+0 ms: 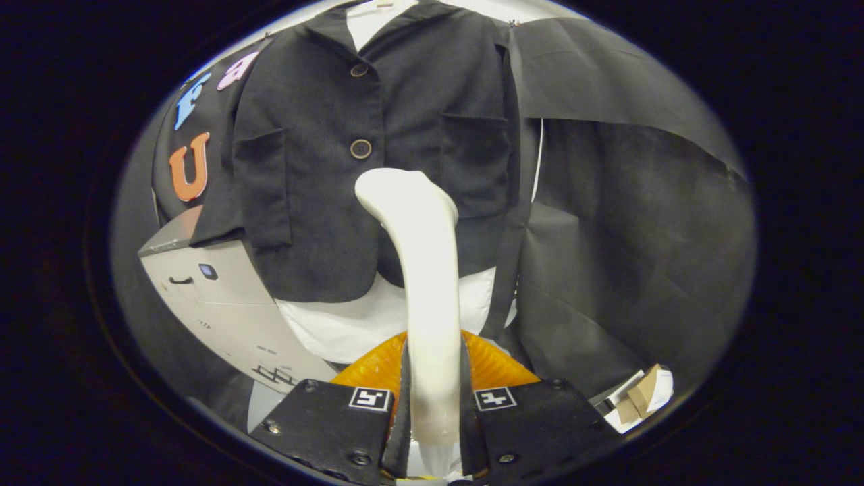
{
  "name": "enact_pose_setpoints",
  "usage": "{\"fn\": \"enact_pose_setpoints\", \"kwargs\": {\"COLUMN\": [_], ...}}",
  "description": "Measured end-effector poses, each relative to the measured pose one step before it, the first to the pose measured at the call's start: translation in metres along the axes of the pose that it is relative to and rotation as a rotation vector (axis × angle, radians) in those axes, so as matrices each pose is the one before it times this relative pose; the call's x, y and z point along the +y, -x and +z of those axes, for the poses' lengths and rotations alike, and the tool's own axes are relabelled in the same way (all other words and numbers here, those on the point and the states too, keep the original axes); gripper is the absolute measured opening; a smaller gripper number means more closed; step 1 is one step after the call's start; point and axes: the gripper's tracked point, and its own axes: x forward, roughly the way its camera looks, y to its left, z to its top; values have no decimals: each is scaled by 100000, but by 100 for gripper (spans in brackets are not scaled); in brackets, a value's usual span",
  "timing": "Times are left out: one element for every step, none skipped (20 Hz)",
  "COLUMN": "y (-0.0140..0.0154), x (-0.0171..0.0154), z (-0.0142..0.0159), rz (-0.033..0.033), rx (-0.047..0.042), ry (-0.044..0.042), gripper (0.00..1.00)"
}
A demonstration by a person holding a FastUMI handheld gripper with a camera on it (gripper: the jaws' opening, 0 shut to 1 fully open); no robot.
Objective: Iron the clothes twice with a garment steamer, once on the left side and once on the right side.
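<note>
Black cloth [628, 223] hangs as the backdrop, draped in loose folds behind and to the right of everything. Against it hangs a dark jacket [378, 155], buttoned, with two chest pockets, worn over a white shirt [364, 324] whose hem shows below the jacket and whose collar peeks out at the top.

Closest in, the steamer [425, 283] stands upright in the claw [434, 412]: a pale, smooth handle rising from between the two fingers and curving at its top toward the jacket. Its head sits just below the lower button [360, 148], over the middle of the jacket's front; whether it touches the fabric I cannot tell. Both fingers press on the handle's lower part, one on each side, so the claw is closed on the steamer.

Behind the fingers an orange, ribbed part [496, 368] shows. Left of the jacket sits a grey box [216, 304], and off to the right, low down, some cardboard [641, 398].
</note>
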Motion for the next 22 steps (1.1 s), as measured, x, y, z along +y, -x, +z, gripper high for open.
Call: {"fn": "enact_pose_setpoints", "kwargs": {"y": [1171,1042,1488,1710,1784,1865,1655,1858,1747,1973,1466,1703,1334,1492,1097,1246,1036,893,836,944,855,710], "x": [196,78,140,143,340,218,165,342,428,215,334,386,364,390,291,305,452,210,256,421,320,30], "z": [176,43,21,-24,-16,-197,-43,-100,-66,-375,-353,-443,-310,-615,-482,-723,-725,-733,-589,-853,-694,-815], "rz": [33,-178,58,385,532,266,373,662,784,420,598,1496,1129,1294,1292,1410,1039,950,649,923,1181,591], "rx": [-1076,-1602,-1673,-1647,-1555,-1318,-1130,-1601,-1241,-846,-265,-489,-518,-464,-391,-259,211,482,261,444,214,-72], "ry": [-1123,-622,-342,-702,-953,-240,-65,-726,-379,-326,-29,290,32,1230,1416,1733,1222,1060,1086,-58,527,1123], "gripper": [32,32,32,32,32,32,32,32,32,32,32,32,32,32,32,32,32,32,32,32,32,32]}}
